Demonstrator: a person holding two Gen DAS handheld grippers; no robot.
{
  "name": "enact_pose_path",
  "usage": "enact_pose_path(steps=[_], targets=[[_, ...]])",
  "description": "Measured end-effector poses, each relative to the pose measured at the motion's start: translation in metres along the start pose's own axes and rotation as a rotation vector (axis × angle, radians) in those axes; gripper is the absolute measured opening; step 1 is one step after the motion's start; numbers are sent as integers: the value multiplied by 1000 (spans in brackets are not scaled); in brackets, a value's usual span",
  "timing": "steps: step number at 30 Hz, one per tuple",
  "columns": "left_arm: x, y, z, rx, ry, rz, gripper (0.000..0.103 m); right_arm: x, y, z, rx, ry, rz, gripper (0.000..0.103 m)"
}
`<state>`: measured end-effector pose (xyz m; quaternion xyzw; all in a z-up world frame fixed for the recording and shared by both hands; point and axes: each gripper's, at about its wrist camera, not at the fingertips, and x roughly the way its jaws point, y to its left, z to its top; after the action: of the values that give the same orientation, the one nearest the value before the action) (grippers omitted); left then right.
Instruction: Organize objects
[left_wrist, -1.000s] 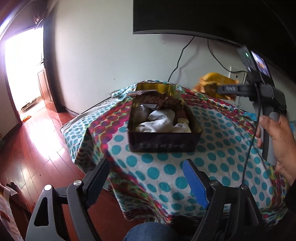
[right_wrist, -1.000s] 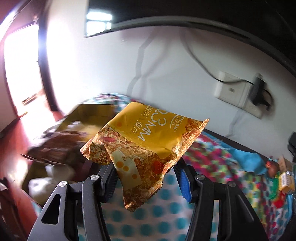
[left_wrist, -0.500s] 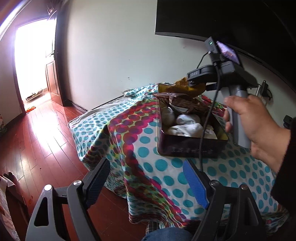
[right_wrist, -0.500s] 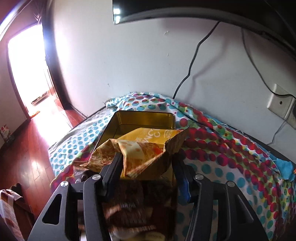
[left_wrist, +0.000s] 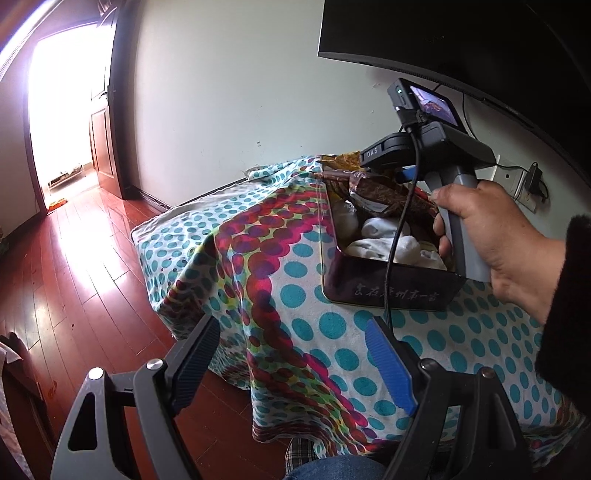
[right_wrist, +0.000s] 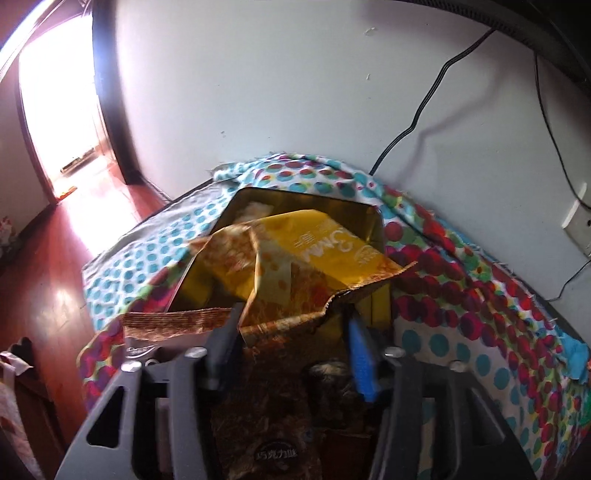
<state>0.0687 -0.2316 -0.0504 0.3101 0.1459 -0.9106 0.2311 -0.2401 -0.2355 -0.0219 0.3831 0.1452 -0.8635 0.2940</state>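
A dark tin box (left_wrist: 391, 291) stands on the dotted tablecloth; its gold inside (right_wrist: 295, 206) shows in the right wrist view. It holds white cloths (left_wrist: 384, 243) and a brown snack bag (left_wrist: 384, 192). My right gripper (right_wrist: 291, 328) is over the box, its jaws apart, with the yellow snack bag (right_wrist: 295, 266) lying between them and resting in the box. I cannot tell whether it still grips the bag. My left gripper (left_wrist: 295, 354) is open and empty, near the table's front edge, short of the box.
The dotted tablecloth (left_wrist: 295, 295) hangs over the table's left and front edges. A dark screen (left_wrist: 461, 44) hangs on the wall above. A wall socket (right_wrist: 576, 218) with cables sits at the right. Red wood floor (left_wrist: 74, 277) lies to the left.
My right gripper has carried the yellow bag left from above the cloth to over the box and lowered it in. The left gripper has drifted left; the box now sits to its right.
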Motion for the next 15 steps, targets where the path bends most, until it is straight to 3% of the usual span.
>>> enact_pose_path(steps=[1,2,7,11,15], targets=[[0,0,0,-2,-1,-1,83,-5,-2,-1,15,-11,2,87],[0,0,0,-2,-2,1,83,-14,-6,-4,37,-34,18,99],[0,-5,-3,20,-13,25,83,-61,-23,-19,72,-136,32,103],[-5,-13,-6,43,-39,47,83,-86,-29,-43,26,-160,-43,103],[-8,-23,-3,29,-16,53,85,-107,-27,-71,-23,-178,-114,103]])
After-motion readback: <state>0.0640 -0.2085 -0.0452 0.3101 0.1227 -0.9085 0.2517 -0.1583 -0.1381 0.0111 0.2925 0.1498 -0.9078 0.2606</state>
